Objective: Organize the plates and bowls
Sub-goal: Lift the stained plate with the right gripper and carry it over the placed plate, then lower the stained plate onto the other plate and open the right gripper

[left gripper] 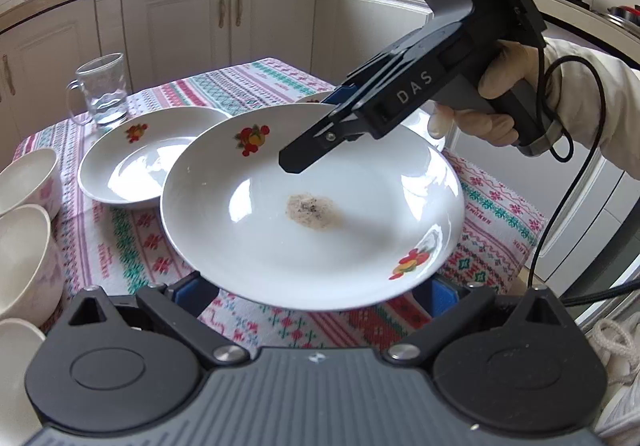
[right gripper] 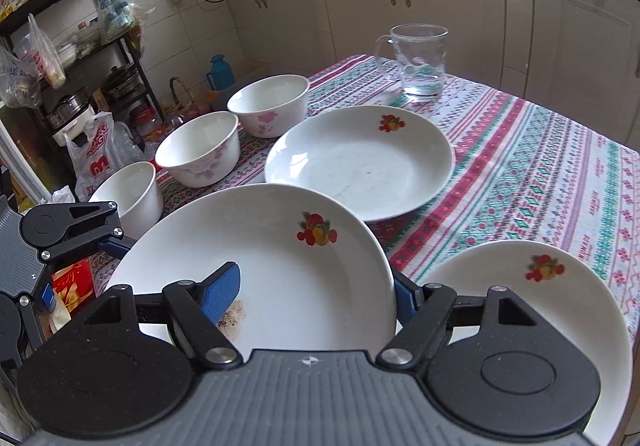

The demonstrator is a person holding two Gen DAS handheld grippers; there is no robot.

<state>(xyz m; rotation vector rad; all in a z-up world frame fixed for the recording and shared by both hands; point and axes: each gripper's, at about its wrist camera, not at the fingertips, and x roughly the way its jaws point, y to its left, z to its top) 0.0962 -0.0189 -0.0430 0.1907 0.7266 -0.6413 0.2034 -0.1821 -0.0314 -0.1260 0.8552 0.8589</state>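
A white deep plate (left gripper: 312, 206) (right gripper: 260, 246) with fruit prints and a brown stain hangs above the tablecloth. My right gripper (right gripper: 316, 286) (left gripper: 312, 130) is shut on its rim, one blue pad (right gripper: 224, 290) inside the plate and the other outside the rim. My left gripper (left gripper: 318, 290) (right gripper: 80, 270) has its fingers spread wide under the opposite rim, which hides their tips. I cannot tell whether its pads press on the plate. A second plate (left gripper: 132, 162) (right gripper: 360, 166) lies beyond, a third plate (right gripper: 520, 286) beside it, and three white bowls (right gripper: 198, 150) line the table's edge.
A glass mug (left gripper: 104, 90) (right gripper: 420, 62) holding some water stands at the far end of the patterned tablecloth (right gripper: 540, 174). White kitchen cabinets (left gripper: 192, 18) ring the table. A cluttered rack with bags (right gripper: 80, 46) stands past the bowls. A person's gloved hand (left gripper: 492, 102) holds the right gripper.
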